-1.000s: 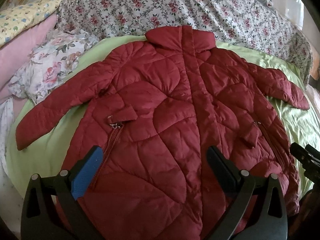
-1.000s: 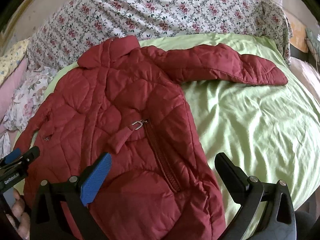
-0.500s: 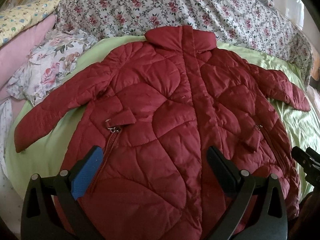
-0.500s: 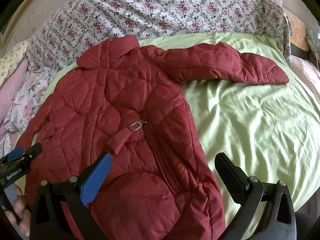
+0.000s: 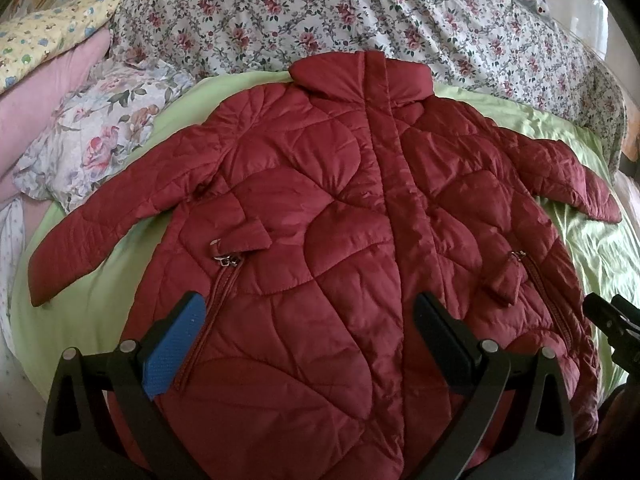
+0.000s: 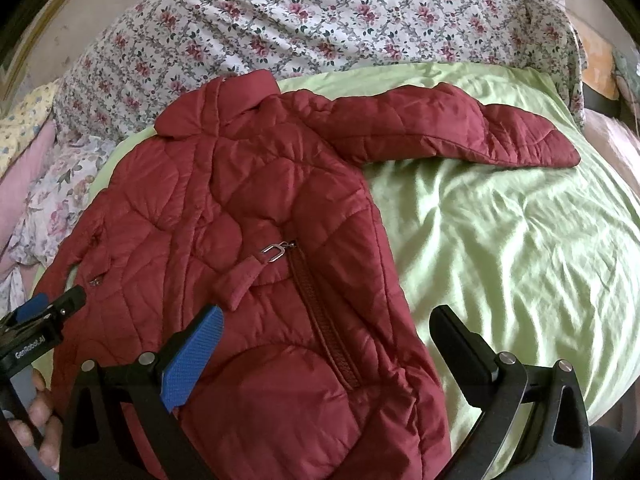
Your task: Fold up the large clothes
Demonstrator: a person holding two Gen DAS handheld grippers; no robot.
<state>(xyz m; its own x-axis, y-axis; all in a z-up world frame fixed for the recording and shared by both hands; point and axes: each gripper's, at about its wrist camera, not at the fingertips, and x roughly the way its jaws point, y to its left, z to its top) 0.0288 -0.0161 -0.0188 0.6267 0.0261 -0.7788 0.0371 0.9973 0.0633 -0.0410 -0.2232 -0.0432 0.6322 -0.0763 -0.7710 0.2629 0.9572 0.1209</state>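
So the red quilted jacket [image 5: 340, 240] is lying flat, front side up, on the green sheet [image 6: 500, 240], collar toward the flowery blanket [image 5: 320, 12] and both sleeves spread out to the sides. My left gripper [image 5: 308, 340] hangs over the lower front with its fingers spread wide, nothing in them. My right gripper [image 6: 332, 348] is wide apart too, over the jacket's hem edge by the zip pocket [image 6: 320, 304], also holding nothing.

red quilted jacket [image 5: 344, 240] | front up, closed, sleeves spread | flat on bed | hem apparently bunched
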